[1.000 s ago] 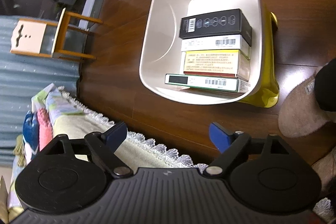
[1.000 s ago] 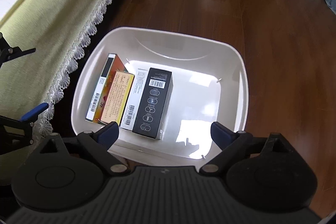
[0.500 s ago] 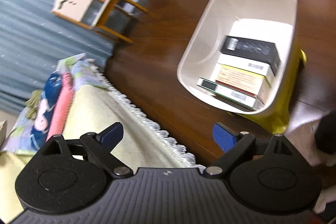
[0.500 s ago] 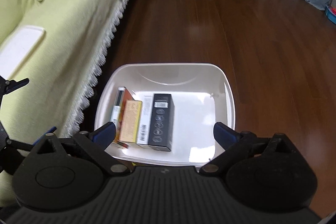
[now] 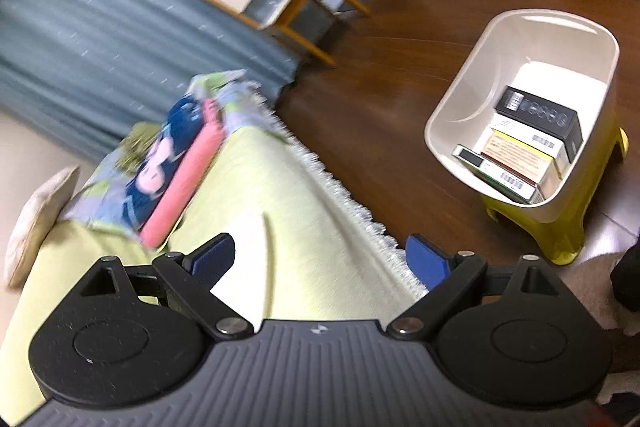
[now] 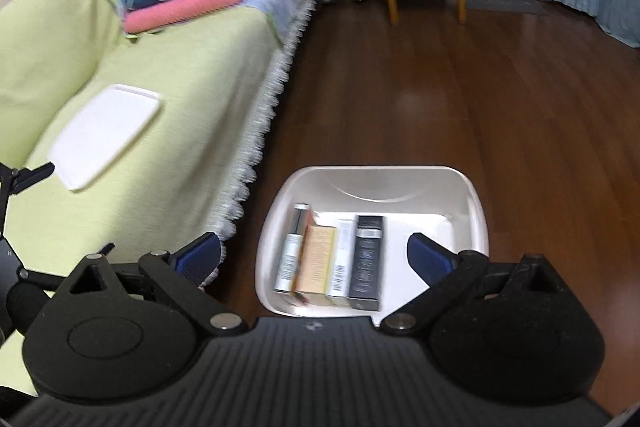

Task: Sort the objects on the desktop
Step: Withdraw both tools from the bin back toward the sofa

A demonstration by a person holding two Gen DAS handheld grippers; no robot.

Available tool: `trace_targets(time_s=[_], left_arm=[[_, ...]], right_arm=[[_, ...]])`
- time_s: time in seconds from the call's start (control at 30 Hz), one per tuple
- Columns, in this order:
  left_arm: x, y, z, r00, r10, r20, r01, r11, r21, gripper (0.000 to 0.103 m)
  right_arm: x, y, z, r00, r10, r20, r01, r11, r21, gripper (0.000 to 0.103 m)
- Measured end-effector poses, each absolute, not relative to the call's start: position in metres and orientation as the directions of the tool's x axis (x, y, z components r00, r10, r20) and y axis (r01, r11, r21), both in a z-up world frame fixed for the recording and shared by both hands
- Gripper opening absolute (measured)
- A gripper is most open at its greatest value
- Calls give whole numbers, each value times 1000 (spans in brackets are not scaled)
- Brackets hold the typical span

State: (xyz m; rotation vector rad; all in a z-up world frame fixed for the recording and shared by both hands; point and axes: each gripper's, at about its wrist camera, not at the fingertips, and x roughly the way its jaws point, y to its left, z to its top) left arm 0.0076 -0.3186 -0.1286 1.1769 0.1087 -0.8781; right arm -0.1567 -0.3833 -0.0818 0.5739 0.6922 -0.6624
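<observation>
a cream plastic tub (image 6: 476, 211) sat on a yellow stool (image 5: 568, 227). inside, four boxes lay side by side against one wall: a black box (image 6: 366, 263), a white one (image 6: 342, 259), an orange one (image 6: 316, 259) (labels blurred) and a slim green-white one (image 6: 292, 251).

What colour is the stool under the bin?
Yellow stool, under the white bin; clearest in the left wrist view.

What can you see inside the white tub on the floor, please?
The white tub holds four boxes side by side, including a black box and an orange box. Anything beneath them is hidden.
</observation>
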Motion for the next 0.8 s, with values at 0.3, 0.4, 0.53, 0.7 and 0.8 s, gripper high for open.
trace_targets(time_s=[0.3,0.4,0.53,0.7,0.8], left_arm=[[-5,-244,-87,766,-453,-455,621,340,706,94],[-8,-210,-77,796,-399,-455,600,423,679,95],[-8,-166,-69,841,-309,-445,541,524,658,96],[-1,-115,-64,870,-224,-440,468,657,590,97],[6,-90,-63,878,-186,-441,428,718,549,97]], right_arm=[[-122,-334,-46,710,-269,-651,573,758,312,99],[-106,-314,-38,742,-225,-631,518,790,327,99],[-81,-287,-31,771,-154,-618,439,831,341,99],[-53,-252,-23,790,-79,-608,353,869,346,99],[-40,-232,-21,795,-50,-604,317,883,345,99]])
